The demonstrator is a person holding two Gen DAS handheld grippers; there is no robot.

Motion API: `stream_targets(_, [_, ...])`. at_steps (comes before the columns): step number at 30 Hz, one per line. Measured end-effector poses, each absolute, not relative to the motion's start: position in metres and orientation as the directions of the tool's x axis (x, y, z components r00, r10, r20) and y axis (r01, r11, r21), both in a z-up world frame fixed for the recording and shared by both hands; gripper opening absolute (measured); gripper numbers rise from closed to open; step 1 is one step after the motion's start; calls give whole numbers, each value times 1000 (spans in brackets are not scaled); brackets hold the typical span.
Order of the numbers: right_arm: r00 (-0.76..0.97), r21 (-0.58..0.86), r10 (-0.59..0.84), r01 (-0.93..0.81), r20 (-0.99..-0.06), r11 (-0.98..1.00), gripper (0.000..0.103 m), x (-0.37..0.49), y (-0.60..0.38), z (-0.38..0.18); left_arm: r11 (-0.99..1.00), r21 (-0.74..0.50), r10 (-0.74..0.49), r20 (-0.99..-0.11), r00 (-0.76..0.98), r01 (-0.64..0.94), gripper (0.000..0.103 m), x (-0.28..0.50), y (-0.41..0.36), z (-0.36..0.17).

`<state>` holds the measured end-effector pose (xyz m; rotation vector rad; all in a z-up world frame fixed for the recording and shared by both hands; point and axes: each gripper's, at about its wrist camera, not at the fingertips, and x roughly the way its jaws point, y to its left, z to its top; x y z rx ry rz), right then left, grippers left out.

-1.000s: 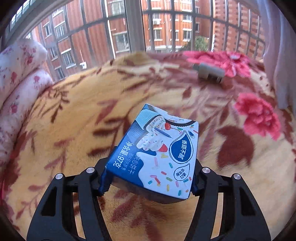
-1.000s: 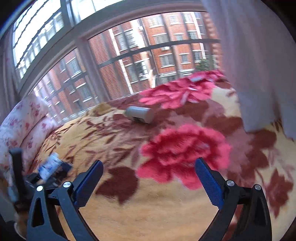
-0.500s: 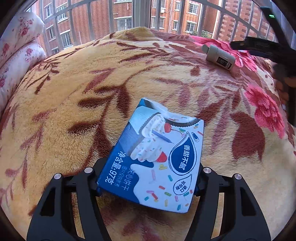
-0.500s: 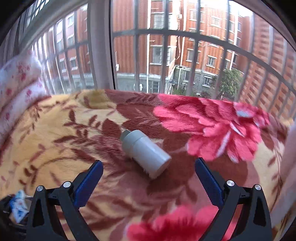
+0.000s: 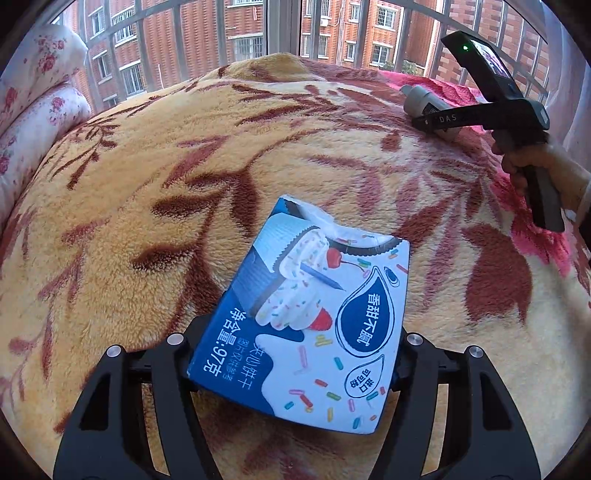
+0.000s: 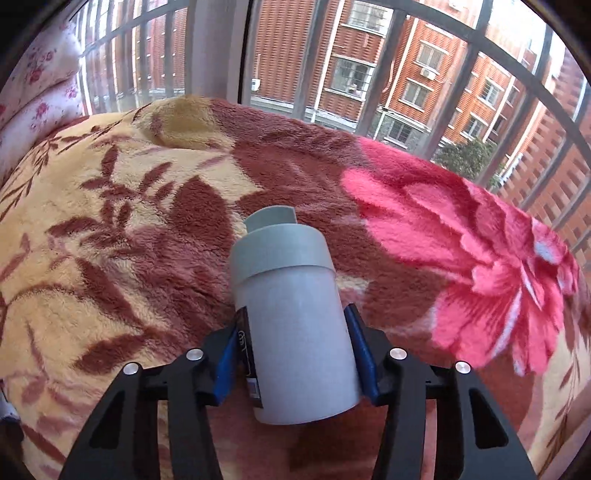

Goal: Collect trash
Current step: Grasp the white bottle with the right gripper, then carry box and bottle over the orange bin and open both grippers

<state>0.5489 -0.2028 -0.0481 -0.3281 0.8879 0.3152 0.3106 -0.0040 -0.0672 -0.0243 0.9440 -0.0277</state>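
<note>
Left wrist view, in hand: the left hand-held gripper (image 5: pixel 295 354) pinches a blue and white snack box (image 5: pixel 306 325) by its two sides. The box's far end is torn open, and it sits tilted above the blanket (image 5: pixel 147 206).
Left wrist view, further off: the right hand-held gripper (image 5: pixel 428 120) is down on a grey canister (image 5: pixel 419 101) lying near the far right edge of the bed, well apart from the box. A hand (image 5: pixel 524 158) grips its handle.
Left wrist view, surroundings: floral pillows (image 5: pixel 40 99) at far left, a barred window (image 5: pixel 280 26) behind.
Right wrist view, in hand: the grey canister (image 6: pixel 295 325) lies lengthwise between the blue pads (image 6: pixel 364 354), cap end pointing away. The jaws are closing on it, and both pads look to be touching its sides.
Right wrist view, contact: the canister appears to rest on the blanket (image 6: pixel 110 206), not yet lifted.
Progress, done: judging by both views, one piece of trash is secured in the left hand-held gripper and a second is being clamped in the right.
Progress, left: lifting the canister, then carrying both pieces to a bin. No bin or bag shows in either view, so where they go cannot be told.
Progress, other trash: none visible on the part of the bed shown.
</note>
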Motion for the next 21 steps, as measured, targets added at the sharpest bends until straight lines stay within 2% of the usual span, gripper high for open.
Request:
stream_targets(6, [569,10,186,-299,-801,954,49,508,-214,-38,997,-72,-64,-801,595,11,64,311,-1,-65])
stream_targets(12, [583,153,229,-178,-780,972,48,406,-230,-29,994,-106,-88,-792,604,5,63,311,6,-64])
stream_targets(16, [583,182,238,-155,-777,971,48,332,-225,-33,994,-106,-84,-793,603,-1,57,311,7,-62])
stream_targets(21, [595,283,285,-99,-751,954,48,259,-227,-40,991,-135,-93,-788,608,-23,56,305,15,-54])
